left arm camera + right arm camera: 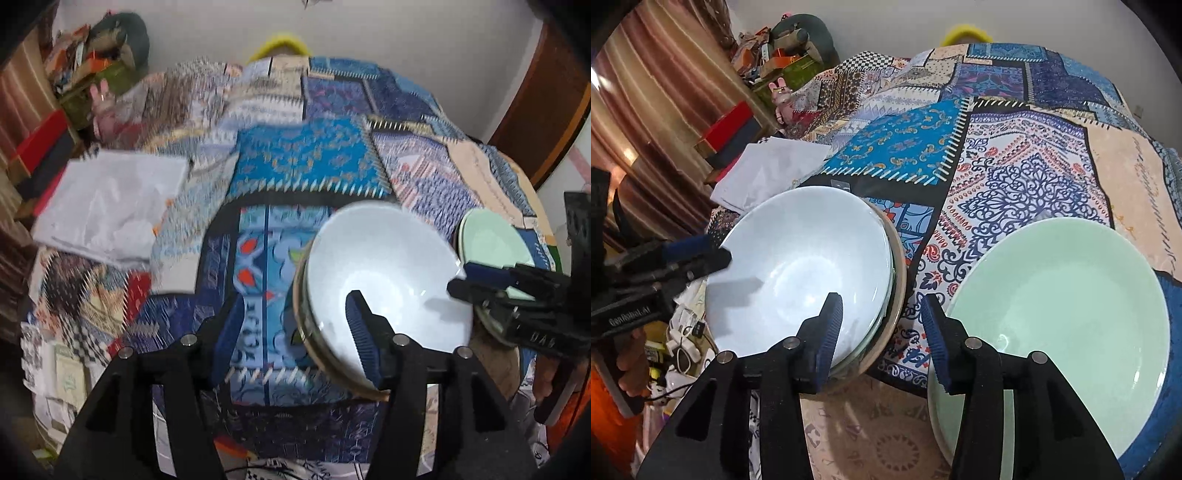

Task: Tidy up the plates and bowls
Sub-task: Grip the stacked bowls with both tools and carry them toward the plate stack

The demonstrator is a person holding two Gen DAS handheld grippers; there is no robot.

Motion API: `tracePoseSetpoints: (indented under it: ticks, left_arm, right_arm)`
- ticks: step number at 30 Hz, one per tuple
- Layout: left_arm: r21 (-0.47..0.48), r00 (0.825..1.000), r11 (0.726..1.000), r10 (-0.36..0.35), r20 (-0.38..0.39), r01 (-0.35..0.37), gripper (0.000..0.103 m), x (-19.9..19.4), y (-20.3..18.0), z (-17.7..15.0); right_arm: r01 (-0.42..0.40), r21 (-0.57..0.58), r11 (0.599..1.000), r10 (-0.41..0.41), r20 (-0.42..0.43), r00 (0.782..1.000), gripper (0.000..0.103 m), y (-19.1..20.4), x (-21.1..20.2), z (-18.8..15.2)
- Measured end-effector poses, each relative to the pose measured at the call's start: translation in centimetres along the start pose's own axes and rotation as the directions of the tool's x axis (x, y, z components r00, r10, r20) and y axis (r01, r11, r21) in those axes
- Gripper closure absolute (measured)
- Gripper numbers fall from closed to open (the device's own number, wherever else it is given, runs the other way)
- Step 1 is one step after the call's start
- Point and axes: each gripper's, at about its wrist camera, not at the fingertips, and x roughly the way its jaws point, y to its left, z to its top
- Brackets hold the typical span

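Observation:
A white bowl sits on top of a stack of bowls on the patchwork cloth; it also shows in the right wrist view. A pale green plate lies to its right, seen small in the left wrist view. My left gripper is open, its right finger over the white bowl's near rim. My right gripper is open, hovering over the gap between bowl stack and green plate. The right gripper shows in the left wrist view at the bowl's right rim; the left gripper shows in the right wrist view.
A patchwork tablecloth covers the table. White paper sheets lie at the left. Boxes and clutter sit by the curtain at the far left. Cables and small items lie below the table edge.

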Motion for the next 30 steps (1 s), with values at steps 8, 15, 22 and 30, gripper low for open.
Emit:
tracePoseSetpoints:
  ticks: [8,15,22,30]
  left_arm:
    - [-0.051,0.995,0.995,-0.086,-0.056,0.083,0.046,2.0,0.1,-1.3]
    - [-0.042,0.988,0.992,-0.123,-0.092,0.119,0.055,3.6,-0.6,-1.2]
    - [-0.073,0.980,0.985,-0.165,-0.114,0.157,0.062,4.8,-0.8,-1.2]
    - [-0.072,0.985,0.988,-0.143,-0.098,0.136,0.063,4.4,-1.1,-1.3]
  right_arm:
    - [-0.019,0.011,1.000,0.019,-0.033,0.999,0.062,0.1,1.5,-0.1]
    - [-0.039,0.006,0.999,0.039,-0.064,0.997,0.062,0.8,3.1,-0.2]
    - [-0.020,-0.020,1.000,0.018,-0.056,0.998,0.059,1.4,3.4,0.1]
    - [0.021,-0.018,1.000,-0.021,-0.029,0.999,0.073,1.0,3.5,0.0]
